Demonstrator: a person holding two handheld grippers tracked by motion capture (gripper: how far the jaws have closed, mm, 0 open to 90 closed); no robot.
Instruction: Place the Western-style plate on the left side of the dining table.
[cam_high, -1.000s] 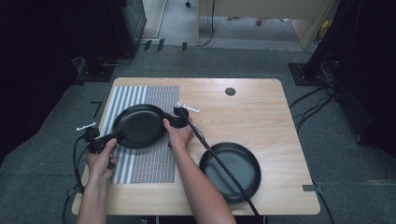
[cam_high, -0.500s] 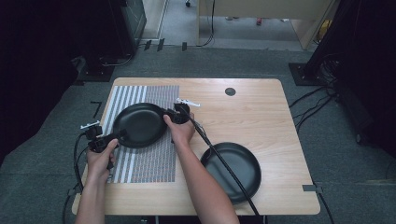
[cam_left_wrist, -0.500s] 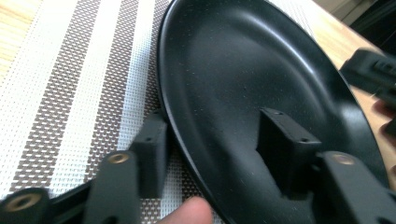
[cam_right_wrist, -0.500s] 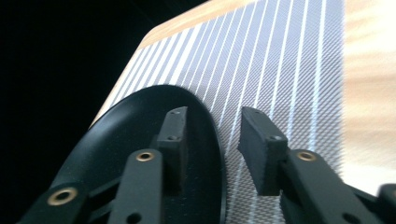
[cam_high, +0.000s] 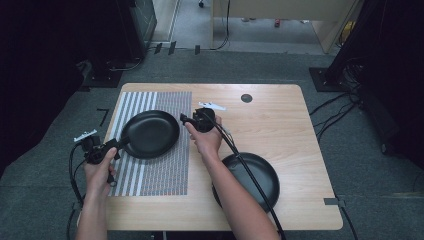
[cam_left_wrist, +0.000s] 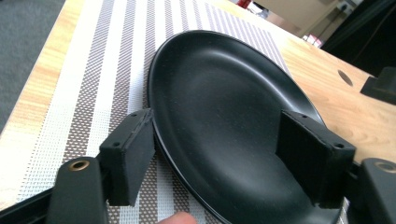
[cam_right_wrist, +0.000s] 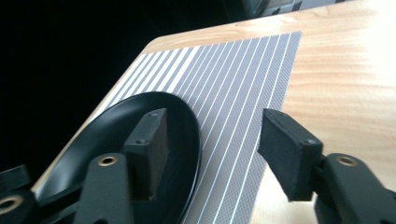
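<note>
A black plate (cam_high: 150, 134) lies on the striped placemat (cam_high: 160, 175). My left gripper (cam_high: 117, 145) sits at the plate's near-left edge. In the left gripper view its jaws (cam_left_wrist: 217, 140) straddle the rim of the plate (cam_left_wrist: 224, 116) without pressing on it. They have just been opening. My right gripper (cam_high: 184, 119) hovers beside the plate's right edge and has also just been opening. In the right gripper view (cam_right_wrist: 215, 140), one jaw stands over the plate (cam_right_wrist: 116, 135) and the other over the placemat (cam_right_wrist: 233, 84), with nothing gripped.
A second black plate (cam_high: 265, 175) rests on the bare wooden table (cam_high: 280, 120) at the front right, partly under my right forearm and cable. A small dark round hole (cam_high: 246, 98) marks the table's far side. Dark floor and cables surround the table.
Both grippers have opened and let go of the plate on the placemat. The right hand rose and drew slightly off the rim. The plate stays where it was.
</note>
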